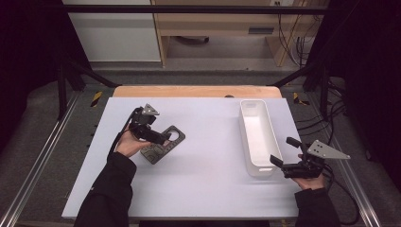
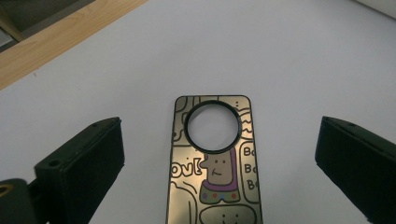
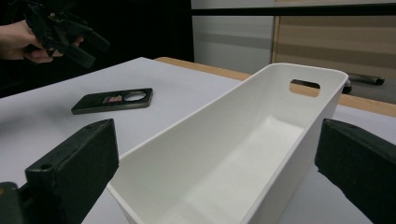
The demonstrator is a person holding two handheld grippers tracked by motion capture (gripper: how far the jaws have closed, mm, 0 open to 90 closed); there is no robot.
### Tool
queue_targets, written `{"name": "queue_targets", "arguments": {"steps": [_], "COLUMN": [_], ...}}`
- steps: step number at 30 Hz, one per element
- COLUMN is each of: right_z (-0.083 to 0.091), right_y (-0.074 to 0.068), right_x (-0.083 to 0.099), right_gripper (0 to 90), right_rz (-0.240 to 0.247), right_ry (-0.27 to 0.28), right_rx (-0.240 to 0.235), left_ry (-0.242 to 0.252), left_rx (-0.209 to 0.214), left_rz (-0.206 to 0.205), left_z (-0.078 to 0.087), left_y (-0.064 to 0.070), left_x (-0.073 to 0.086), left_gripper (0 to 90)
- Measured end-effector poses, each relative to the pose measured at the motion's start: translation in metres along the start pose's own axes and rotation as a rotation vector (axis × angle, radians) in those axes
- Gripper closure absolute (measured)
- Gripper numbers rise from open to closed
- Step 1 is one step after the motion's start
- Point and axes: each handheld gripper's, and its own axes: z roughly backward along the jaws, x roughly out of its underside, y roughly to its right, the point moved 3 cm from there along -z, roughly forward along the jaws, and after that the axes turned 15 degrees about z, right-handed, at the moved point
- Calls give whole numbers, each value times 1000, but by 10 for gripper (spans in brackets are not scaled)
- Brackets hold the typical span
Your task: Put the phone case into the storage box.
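A dark phone case (image 1: 173,136) with cartoon drawings and a round camera hole lies flat on the white table. In the left gripper view the phone case (image 2: 212,179) lies centred between the two jaws, hole end pointing away. My left gripper (image 1: 161,138) hovers over it, open, jaws wide on either side and not touching. The right gripper view shows the phone case (image 3: 112,101) at a distance, with the left gripper (image 3: 89,48) above it. My right gripper (image 1: 284,151) is open at the near end of a white bin (image 1: 247,130), holding nothing.
The long white bin (image 3: 201,114) is empty and has a handle slot in its far wall. A wooden strip (image 1: 196,91) borders the table's far edge. Metal frame rails run along both sides, and cables hang at the back right.
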Motion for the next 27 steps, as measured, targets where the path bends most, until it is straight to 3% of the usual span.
{"name": "queue_targets", "arguments": {"steps": [9, 16, 27], "right_z": [0, 0, 0], "right_y": [0, 0, 0], "right_x": [0, 0, 0], "right_gripper": [2, 2, 2], "right_rz": [0, -1, -1], "right_ry": [-1, 1, 1], "right_rx": [-1, -2, -3], "left_ry": [-16, -27, -53], "left_rx": [-23, -20, -7], "left_rz": [6, 33, 32], "left_z": [-10, -18, -31], "left_y": [-2, -6, -9], "left_x": [3, 9, 19], "left_gripper": [0, 0, 0]}}
